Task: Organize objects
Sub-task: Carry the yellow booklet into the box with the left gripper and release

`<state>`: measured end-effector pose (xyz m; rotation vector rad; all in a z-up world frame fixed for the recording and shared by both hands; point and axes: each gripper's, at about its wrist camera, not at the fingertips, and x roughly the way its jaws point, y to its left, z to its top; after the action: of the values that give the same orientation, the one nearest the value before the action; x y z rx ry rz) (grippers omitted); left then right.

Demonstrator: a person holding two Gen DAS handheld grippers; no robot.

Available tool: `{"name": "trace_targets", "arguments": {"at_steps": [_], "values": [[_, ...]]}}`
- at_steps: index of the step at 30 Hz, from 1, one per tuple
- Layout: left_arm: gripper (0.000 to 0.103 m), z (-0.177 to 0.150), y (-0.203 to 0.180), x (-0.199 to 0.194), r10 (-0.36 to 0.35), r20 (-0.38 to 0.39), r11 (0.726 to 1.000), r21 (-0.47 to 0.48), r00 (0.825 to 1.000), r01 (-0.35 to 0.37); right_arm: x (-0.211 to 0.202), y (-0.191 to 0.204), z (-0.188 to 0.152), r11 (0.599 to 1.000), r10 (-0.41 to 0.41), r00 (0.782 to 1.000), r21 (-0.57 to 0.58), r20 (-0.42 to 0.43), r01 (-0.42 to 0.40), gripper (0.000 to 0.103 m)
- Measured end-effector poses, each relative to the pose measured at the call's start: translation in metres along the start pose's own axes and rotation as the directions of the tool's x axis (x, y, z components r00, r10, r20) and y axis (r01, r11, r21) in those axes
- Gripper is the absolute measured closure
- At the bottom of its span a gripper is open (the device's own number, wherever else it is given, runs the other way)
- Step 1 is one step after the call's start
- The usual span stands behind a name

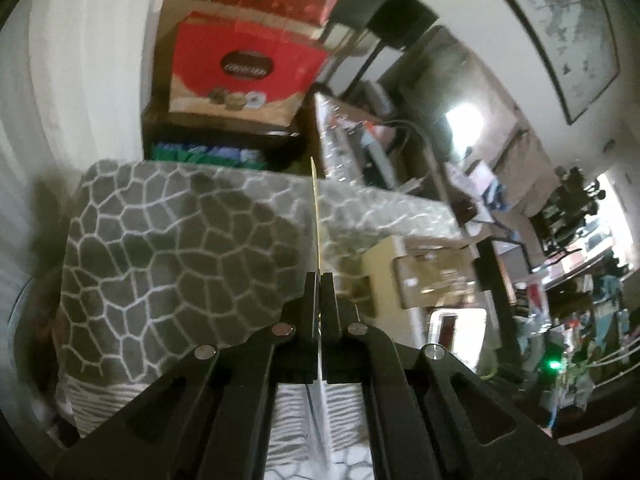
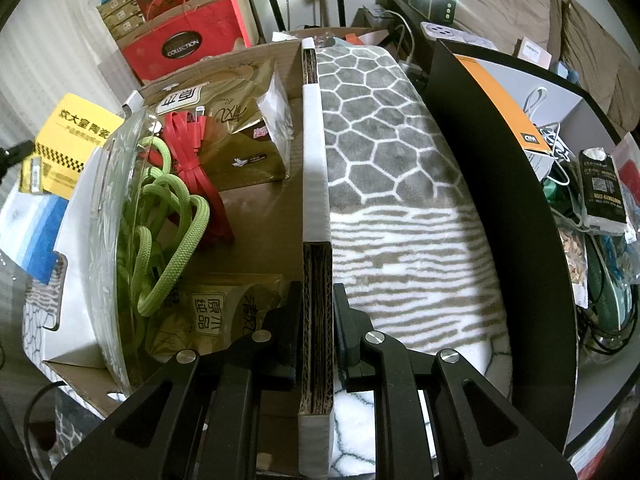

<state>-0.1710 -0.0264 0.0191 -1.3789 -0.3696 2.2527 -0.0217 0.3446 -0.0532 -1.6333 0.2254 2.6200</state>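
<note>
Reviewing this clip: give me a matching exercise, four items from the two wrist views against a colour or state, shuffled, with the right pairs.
Items:
1. rope
2. flat cable
3. left tongs
4. right tongs

States:
A. red, bundled inside the cardboard box
B. shut on a thin card seen edge-on
C. light green, looped against the box's clear panel
D. clamped on the box's corrugated cardboard wall

Pairs: 1-C, 2-A, 3-B, 4-D
</note>
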Motion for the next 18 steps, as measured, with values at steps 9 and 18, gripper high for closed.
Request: {"name": "trace_targets", "arguments": {"at_steps": [9, 18], "values": [[0.103, 0.0, -0.064, -0.04, -0.162, 0.054, 0.983, 0.097, 0.985, 0.156, 0.0, 0.0, 0.0, 1.0, 0.0, 1.0, 0.0, 0.0, 0.0, 0.088], [0.103, -0.004, -0.132, -0.043, -0.341, 0.022, 0.933, 0.135, 0.94, 0.335, -0.001, 0.0, 0.001, 1.0, 0.0, 1.0, 0.001, -0.001, 0.0, 0.088]]}}
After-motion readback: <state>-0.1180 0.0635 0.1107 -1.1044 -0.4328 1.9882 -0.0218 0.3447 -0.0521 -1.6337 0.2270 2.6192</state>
